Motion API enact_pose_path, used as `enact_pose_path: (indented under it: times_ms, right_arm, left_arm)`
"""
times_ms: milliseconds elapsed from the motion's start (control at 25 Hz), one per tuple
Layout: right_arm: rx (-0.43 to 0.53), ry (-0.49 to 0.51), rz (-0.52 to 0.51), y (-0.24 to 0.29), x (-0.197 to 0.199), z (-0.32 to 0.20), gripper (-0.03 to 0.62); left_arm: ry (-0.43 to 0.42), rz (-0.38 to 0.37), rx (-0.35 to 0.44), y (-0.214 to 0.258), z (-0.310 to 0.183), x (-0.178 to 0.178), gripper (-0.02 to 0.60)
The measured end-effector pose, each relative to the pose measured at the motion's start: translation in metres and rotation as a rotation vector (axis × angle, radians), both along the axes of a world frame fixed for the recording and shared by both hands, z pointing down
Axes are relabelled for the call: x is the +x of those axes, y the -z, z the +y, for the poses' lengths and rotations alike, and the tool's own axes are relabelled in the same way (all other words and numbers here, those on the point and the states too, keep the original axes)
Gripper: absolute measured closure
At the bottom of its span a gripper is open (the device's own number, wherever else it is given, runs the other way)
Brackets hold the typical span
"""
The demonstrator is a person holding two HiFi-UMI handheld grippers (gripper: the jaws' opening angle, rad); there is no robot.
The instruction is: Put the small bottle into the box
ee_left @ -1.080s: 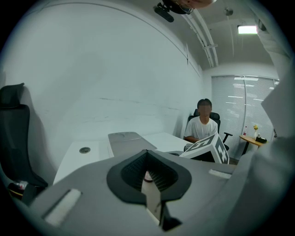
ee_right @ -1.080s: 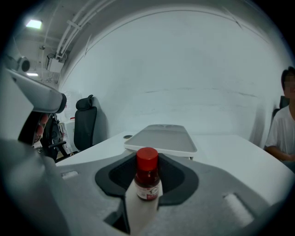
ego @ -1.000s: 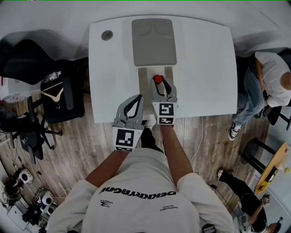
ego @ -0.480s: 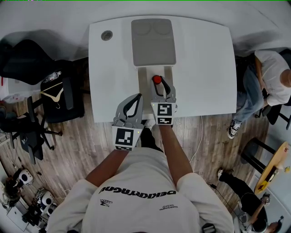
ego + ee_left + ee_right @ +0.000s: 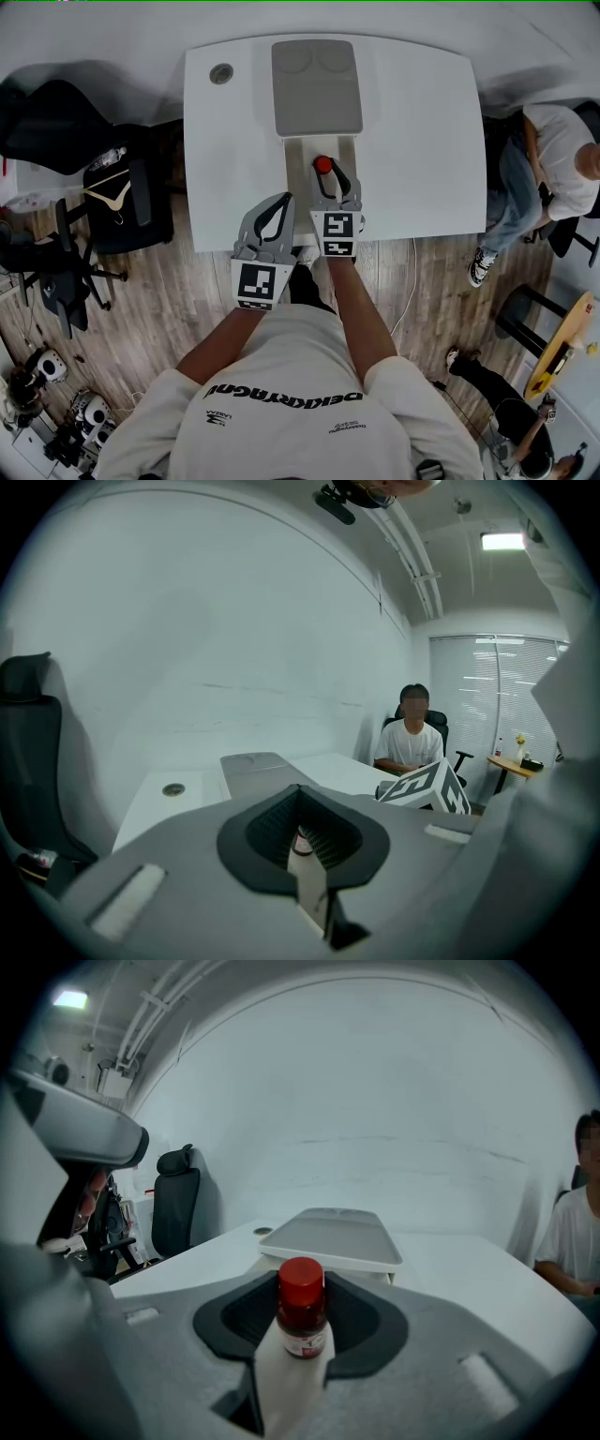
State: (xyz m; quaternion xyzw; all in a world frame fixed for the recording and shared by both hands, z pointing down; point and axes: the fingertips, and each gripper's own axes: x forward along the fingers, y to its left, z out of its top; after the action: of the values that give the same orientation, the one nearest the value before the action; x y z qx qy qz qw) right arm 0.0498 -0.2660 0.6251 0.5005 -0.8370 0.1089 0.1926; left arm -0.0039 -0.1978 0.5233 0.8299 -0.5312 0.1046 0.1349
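1. Nearest of all, on the near side of the box (image 5: 292, 155) and slightly to its left: the left gripper (image 5: 287, 199), clenched tip against tip, grasping nothing, apart from the box.
2. Just to the right of that, reaching over the near end of the box: the right gripper (image 5: 335, 178), pointing a little downward, grasping the small bottle (image 5: 302, 1321) between the dark pads (image 5: 361, 1321), one pad at each side of the bottle body.
3. Inside the outline of the box, over its open part: the small bottle itself, upright, with a red cap (image 5: 301, 1286) on top and a label around the body. Cannot tell whether standing on the bottom of the box or hanging above it.
4. At the far side of the open part of the box: a grey lid (image 5: 317, 84), lying flat, with two shallow round marks near its far edge.
5. Under the box and around it: the white desk (image 5: 422, 141), with a round hole (image 5: 221, 72) beyond the box and to its left.
6. Farthest, well apart to the right of the box: a seated person (image 5: 562, 150) in a white shirt. Well apart to the left of the box: a black chair (image 5: 56, 127).
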Motion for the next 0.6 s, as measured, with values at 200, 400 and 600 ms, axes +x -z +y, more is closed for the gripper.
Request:
enact_pose_path:
  times_ms: [200,400,600]
  right_arm:
    - [-0.009,0.004,-0.006,-0.0004,-0.0016,0.0015,0.437]
    - [-0.002,0.009,-0.013,0.0035,-0.0040,0.0019,0.416]
    - [0.005,0.006,-0.015,0.0062,-0.0035,0.0044,0.414]
  left_arm:
    - [0.001,0.000,0.003,0.0020,0.0007,-0.0009,0.580]
    - [0.000,0.002,0.005,0.0036,0.0015,-0.0014,0.580]
    - [0.002,0.004,0.007,0.0044,0.0037,-0.0030,0.580]
